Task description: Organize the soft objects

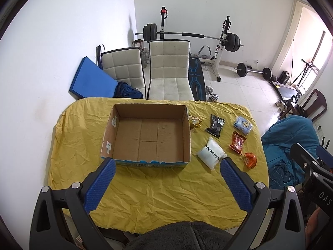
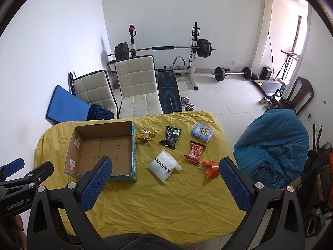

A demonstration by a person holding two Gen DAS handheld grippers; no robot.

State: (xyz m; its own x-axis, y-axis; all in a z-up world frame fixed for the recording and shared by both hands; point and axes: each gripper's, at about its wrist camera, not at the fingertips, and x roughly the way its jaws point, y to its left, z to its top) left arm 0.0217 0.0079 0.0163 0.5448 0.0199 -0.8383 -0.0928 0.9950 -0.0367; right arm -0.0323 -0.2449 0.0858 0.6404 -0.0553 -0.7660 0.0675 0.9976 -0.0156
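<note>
Left gripper [image 1: 167,166] held high over the near edge of the table, angled down and forward, blue pads spread wide with nothing between them. Right gripper [image 2: 164,166] in the same raised pose just to its right, jaws likewise parted and empty (neither touches the cloth).

Yellow tablecloth [image 2: 166,204] wrinkled across the whole table. Open cardboard box [image 1: 149,137] sits on the left half, nothing visible inside. Soft packets lie in a loose cluster right of the box, all apart from one another:
- yellow snack bag [image 2: 145,135], just beside the box's far right corner
- black pouch [image 2: 171,137], further right
- light blue tissue pack [image 2: 202,134], far right
- red snack packet [image 2: 195,151], near of the tissue pack
- white bag [image 2: 164,165], nearest the box on the near side
- orange packet [image 2: 210,169], nearest the right gripper's right finger
</note>
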